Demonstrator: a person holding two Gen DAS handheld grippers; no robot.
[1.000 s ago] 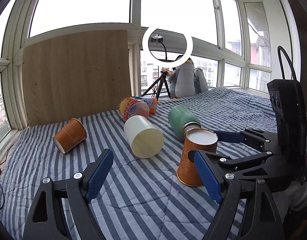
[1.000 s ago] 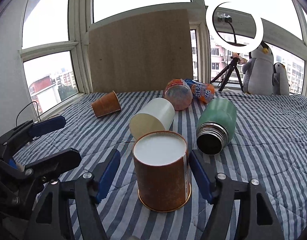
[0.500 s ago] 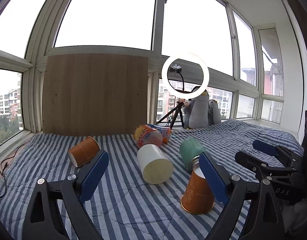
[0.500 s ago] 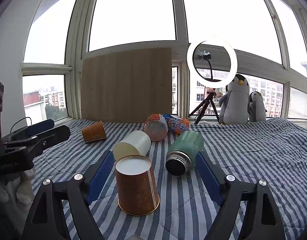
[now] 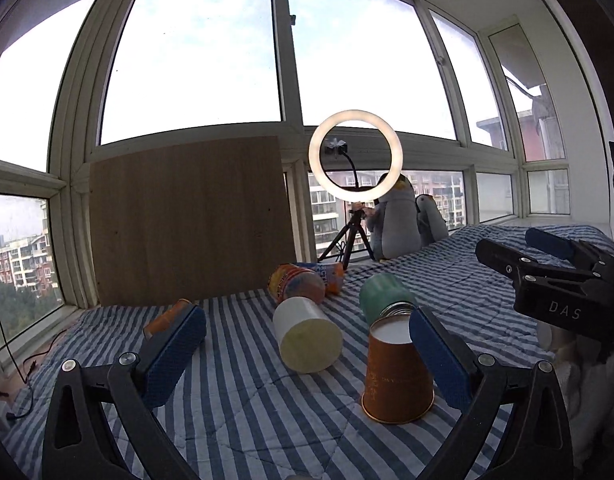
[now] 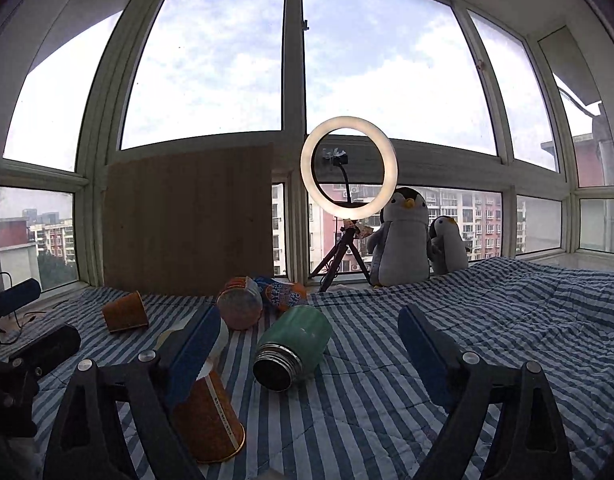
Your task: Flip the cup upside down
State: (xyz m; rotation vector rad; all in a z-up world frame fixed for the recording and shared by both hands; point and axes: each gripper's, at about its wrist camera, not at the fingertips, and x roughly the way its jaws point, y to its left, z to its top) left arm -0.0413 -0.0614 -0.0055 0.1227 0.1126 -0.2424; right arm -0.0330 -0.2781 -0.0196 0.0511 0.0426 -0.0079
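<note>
L gripper [image 5: 307, 344]: jaws wide apart, nothing held. R gripper [image 6: 309, 340]: same. Cup [image 5: 397, 372] inverted, rim down on striped blanket [image 5: 235, 408], white base up; sits just behind L gripper's right finger, low-left under R gripper's left finger. Vs 0.5 s ago: both grippers higher and tilted up, more window in view; cup unmoved. Green flask [image 6: 293, 346] lies on side between R fingers, beyond tips. White cup [image 5: 307, 338] on side, ahead of L gripper.

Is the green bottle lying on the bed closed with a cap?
No. In the right wrist view the green bottle lies on its side with its threaded metal mouth open and dark, no cap on it.
</note>
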